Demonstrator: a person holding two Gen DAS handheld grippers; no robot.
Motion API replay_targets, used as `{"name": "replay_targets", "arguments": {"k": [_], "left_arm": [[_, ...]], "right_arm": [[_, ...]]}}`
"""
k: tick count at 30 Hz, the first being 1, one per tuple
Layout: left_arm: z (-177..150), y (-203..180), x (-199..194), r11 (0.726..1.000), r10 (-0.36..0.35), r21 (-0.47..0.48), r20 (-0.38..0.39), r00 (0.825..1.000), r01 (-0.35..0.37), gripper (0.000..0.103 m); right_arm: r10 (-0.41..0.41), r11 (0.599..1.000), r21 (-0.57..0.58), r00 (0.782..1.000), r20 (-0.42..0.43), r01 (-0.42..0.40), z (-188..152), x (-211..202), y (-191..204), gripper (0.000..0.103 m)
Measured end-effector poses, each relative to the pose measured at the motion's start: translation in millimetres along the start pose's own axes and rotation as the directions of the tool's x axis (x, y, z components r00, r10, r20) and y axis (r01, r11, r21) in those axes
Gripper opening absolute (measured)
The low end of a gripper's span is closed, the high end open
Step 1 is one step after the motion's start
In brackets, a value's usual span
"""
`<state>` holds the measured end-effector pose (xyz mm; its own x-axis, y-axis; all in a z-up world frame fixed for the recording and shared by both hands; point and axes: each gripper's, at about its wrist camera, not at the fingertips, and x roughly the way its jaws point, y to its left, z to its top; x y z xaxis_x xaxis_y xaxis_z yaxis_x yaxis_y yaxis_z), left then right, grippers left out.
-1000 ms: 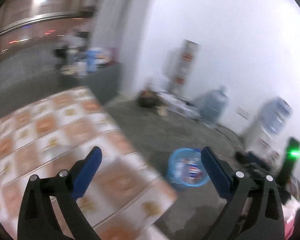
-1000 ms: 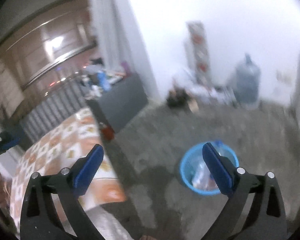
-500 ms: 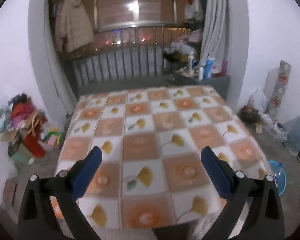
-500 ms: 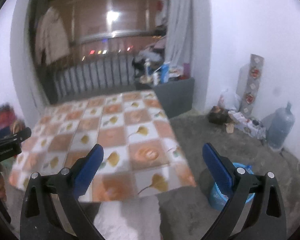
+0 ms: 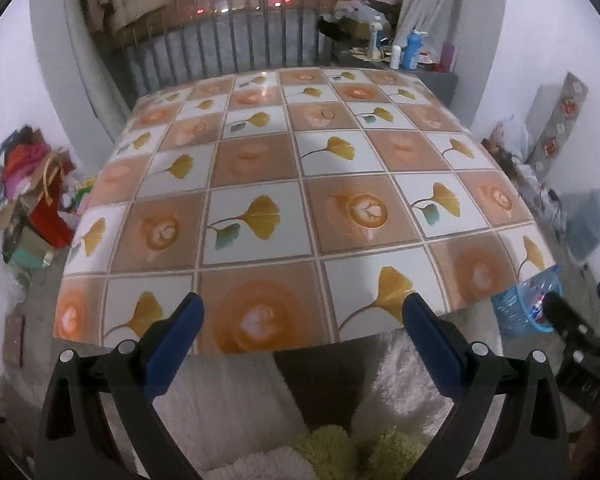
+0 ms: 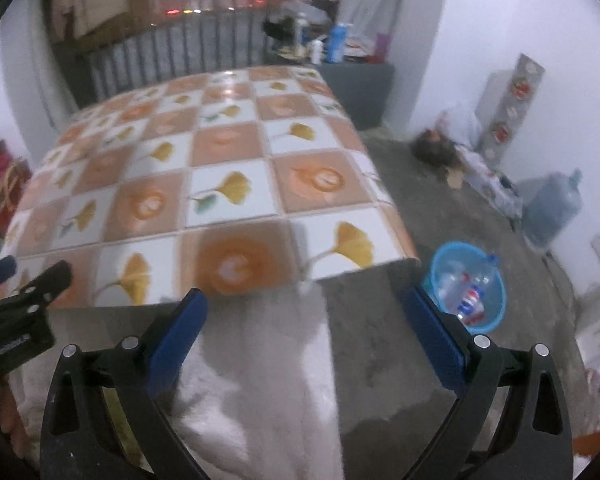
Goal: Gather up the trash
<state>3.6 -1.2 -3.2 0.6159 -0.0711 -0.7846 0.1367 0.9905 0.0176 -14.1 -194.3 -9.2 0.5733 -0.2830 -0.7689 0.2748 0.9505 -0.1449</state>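
The basket (image 6: 467, 280), a blue plastic one, stands on the grey floor (image 6: 440, 200) just off the table's near right corner; in the right wrist view it lies just beyond the tip of the right finger, touching nothing. Inside it lie clear plastic bottles (image 6: 470, 286), one with a blue cap leaning on the rim and one with a red and blue label. In the left wrist view the same basket (image 5: 518, 312) peeks out far to the right of the fingers, partly hidden by the table edge.

The right gripper (image 6: 304, 322) is spread wide and holds nothing; its blue fingers (image 6: 178, 330) frame the near table edge and something white and fluffy (image 6: 260, 380) below it. The left gripper (image 5: 300, 326) is likewise spread wide and empty, with its fingers (image 5: 430, 340) over the near edge of the table (image 5: 300, 200). The table wears a cloth of orange and white squares with yellow leaves, and its top is bare ahead of both pairs of fingers.

Farther right of the basket a large water jug (image 6: 552, 210) stands against the white wall. Beyond the table's far right corner a dark cabinet (image 6: 356, 88) carries bottles. Left of the left fingers, a heap of boxes and bags (image 5: 24, 200) sits on the floor.
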Motion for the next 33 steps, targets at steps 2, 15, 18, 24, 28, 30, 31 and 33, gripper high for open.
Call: {"name": "replay_targets", "arguments": {"k": [2, 15, 18, 24, 28, 30, 31, 33], "left_arm": [[1, -2, -3, 1.000, 0.005, 0.009, 0.018, 1.000, -0.005, 0.097], [6, -10, -2, 0.999, 0.036, 0.016, 0.007, 0.999, -0.036, 0.097], [5, -12, -2, 0.999, 0.035, 0.029, 0.001, 0.999, -0.035, 0.097], [4, -15, -2, 0.998, 0.041, 0.047, 0.001, 0.999, -0.041, 0.097], [4, -15, -2, 0.998, 0.044, 0.045, 0.000, 0.999, -0.044, 0.097], [4, -15, -2, 0.998, 0.044, 0.043, 0.000, 0.999, -0.044, 0.097], [4, -15, -2, 0.998, 0.045, 0.043, 0.000, 0.999, -0.045, 0.097], [4, -15, -2, 0.998, 0.047, 0.042, 0.000, 0.999, -0.047, 0.097]], "right_arm": [[-0.027, 0.999, 0.020, 1.000, -0.001, 0.027, -2, 0, -7, 0.095], [-0.108, 0.992, 0.065, 0.994, -0.012, 0.109, -9, 4, -34, 0.095], [-0.110, 0.992, 0.068, 0.994, -0.012, 0.111, -11, 3, -36, 0.095], [-0.112, 0.991, 0.067, 0.994, -0.011, 0.112, -11, 2, -36, 0.095], [-0.111, 0.991, 0.069, 0.994, -0.009, 0.111, -11, 2, -37, 0.095], [-0.110, 0.992, 0.067, 0.994, -0.010, 0.111, -11, 2, -37, 0.095], [-0.110, 0.992, 0.066, 0.994, -0.010, 0.111, -11, 2, -37, 0.095], [-0.109, 0.992, 0.060, 0.994, -0.010, 0.110, -11, 2, -37, 0.095]]}}
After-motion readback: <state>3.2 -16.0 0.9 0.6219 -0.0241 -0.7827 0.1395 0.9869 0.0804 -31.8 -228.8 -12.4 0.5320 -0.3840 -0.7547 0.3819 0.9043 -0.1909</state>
